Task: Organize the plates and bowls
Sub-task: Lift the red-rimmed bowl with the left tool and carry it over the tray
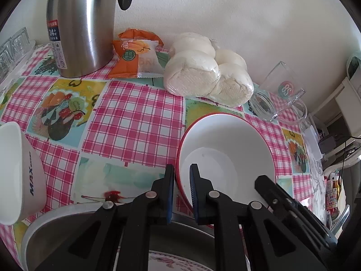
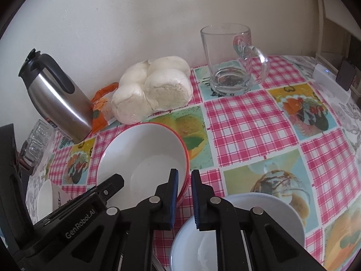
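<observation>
Though glossy, round red-rimmed bowl, clamped.

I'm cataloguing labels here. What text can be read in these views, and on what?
"24": label on the steel thermos jug; smaller print unreadable.
"MAX": white bowl at left; smaller print blurred.
"GenRobot.AI": black left gripper body.
Orange snack packet: print unreadable.
Clear glass mug: round logo unclear.
</observation>
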